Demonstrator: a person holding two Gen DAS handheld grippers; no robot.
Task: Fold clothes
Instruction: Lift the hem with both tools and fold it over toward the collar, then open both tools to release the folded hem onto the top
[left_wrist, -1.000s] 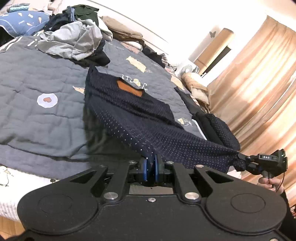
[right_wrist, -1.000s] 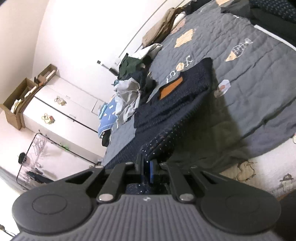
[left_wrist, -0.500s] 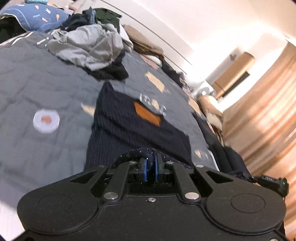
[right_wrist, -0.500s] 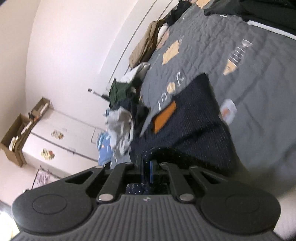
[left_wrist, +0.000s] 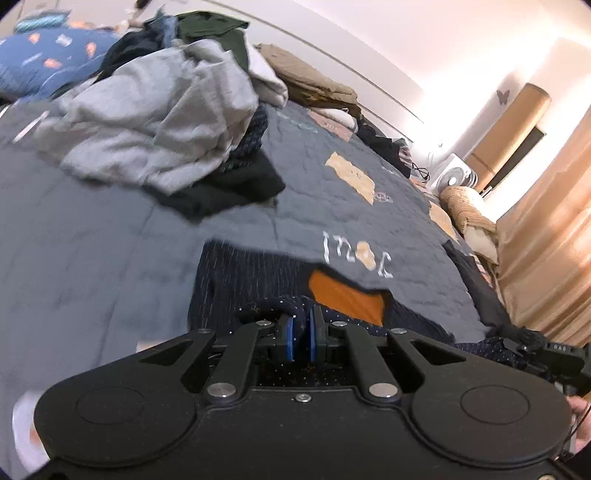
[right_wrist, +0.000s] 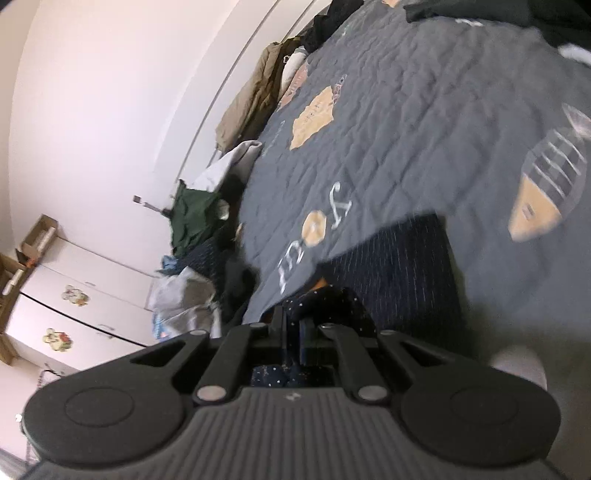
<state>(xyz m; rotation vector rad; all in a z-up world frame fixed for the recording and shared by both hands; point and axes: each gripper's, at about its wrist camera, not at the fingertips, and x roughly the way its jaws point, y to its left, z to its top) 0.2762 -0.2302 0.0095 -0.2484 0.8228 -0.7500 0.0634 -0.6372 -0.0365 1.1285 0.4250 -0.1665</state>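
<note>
**Both claws pinched on the navy garment, over the quilt**

Left gripper (left_wrist: 301, 334): blue pads nearly together, a fold of dotted navy fabric clamped between them. Right gripper (right_wrist: 291, 332): jaws likewise closed down on a dotted fold.

The navy garment (left_wrist: 236, 280) lies flat on the grey quilt (left_wrist: 92, 258) directly ahead of both claws. Its far edge runs just short of the white lettering (left_wrist: 356, 254); an orange patch (left_wrist: 343, 297) sits just ahead-right of the left pads. In the right wrist view the garment's right edge (right_wrist: 448, 258) is straight, with bare quilt beyond it.

Room: open quilt to the left of the left claw and ahead past the lettering. The clothes pile (left_wrist: 159, 122) is well ahead-left, apart from the garment. Dark clothes (left_wrist: 476, 280) lie along the right side, near the curtain (left_wrist: 546, 240).
</note>
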